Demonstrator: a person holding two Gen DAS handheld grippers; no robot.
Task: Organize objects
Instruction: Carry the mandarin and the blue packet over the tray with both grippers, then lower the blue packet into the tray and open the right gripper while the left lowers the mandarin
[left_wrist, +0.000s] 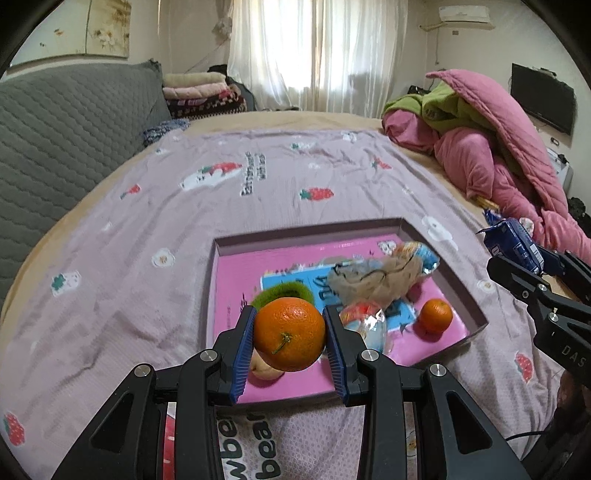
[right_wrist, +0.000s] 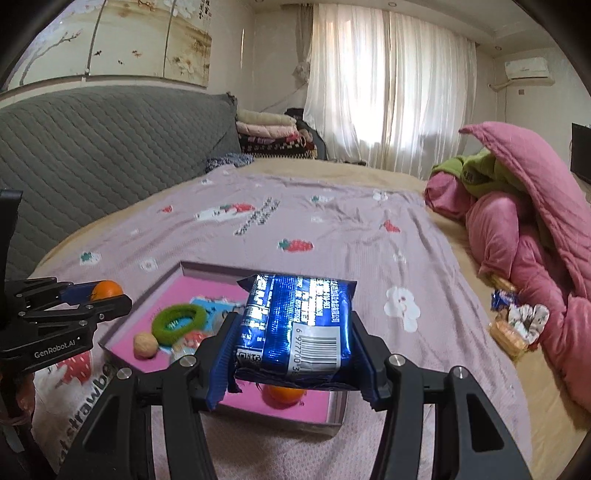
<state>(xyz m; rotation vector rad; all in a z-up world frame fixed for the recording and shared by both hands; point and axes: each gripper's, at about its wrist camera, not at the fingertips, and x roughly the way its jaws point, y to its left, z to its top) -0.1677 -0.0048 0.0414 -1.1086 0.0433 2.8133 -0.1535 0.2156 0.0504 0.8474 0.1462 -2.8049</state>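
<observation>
Tray holds 1 small orange at 3 o'clock; left gripper clamps a big orange, right gripper clamps a blue packet.

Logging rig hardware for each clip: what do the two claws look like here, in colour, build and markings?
Both are matte black, angular linkage frames with triangular cut-outs and round silver pivot bolts. Each finger carries a ribbed blue pad. The left claw shows white "GenRobot.AI" lettering on its side in the right wrist view; the right claw shows white letters "DAS", cut off, in the left wrist view. A thin black cable runs by the right one.
</observation>
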